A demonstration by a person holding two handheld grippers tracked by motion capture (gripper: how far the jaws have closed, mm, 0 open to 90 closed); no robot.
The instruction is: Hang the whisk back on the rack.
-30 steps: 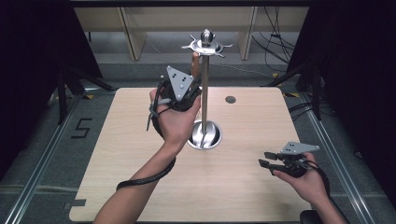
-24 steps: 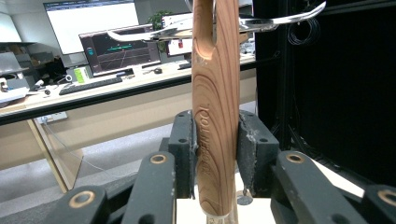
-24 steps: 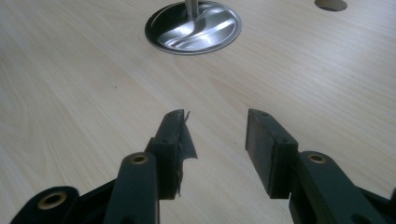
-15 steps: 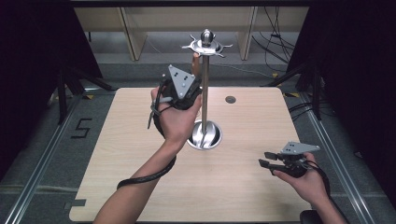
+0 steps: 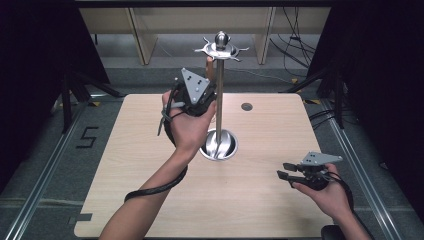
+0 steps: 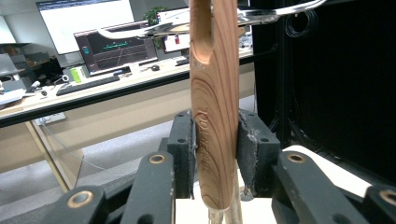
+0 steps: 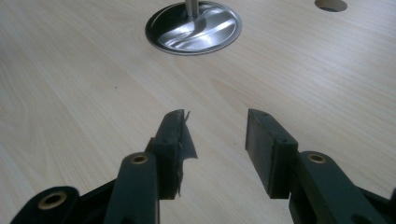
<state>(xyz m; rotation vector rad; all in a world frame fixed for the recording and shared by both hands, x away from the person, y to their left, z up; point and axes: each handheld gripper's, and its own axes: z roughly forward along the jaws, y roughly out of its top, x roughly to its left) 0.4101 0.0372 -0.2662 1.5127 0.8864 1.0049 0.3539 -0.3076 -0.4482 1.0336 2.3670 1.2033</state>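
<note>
A metal stand point(image 5: 219, 107) with a round base point(image 5: 218, 146) rises from the middle of the wooden table point(image 5: 125, 165), and a ring of hooks point(image 5: 220, 48) crowns it. My left gripper point(image 5: 211, 84) is raised beside the pole just under the hooks. It is shut on the handle of a wooden utensil point(image 6: 212, 93), which stands upright between the pads. The handle's slotted top reaches the level of a hook arm point(image 6: 140, 30); whether it hangs on one I cannot tell. My right gripper point(image 5: 281, 170) hovers low over the table's front right, open, with nothing between its fingers point(image 7: 217, 135).
A small round hole point(image 5: 246, 106) lies in the tabletop behind the stand. In the right gripper view the stand's base point(image 7: 194, 21) sits ahead of the jaws across bare wood. Dark curtains and rails flank the table; shelving stands behind it.
</note>
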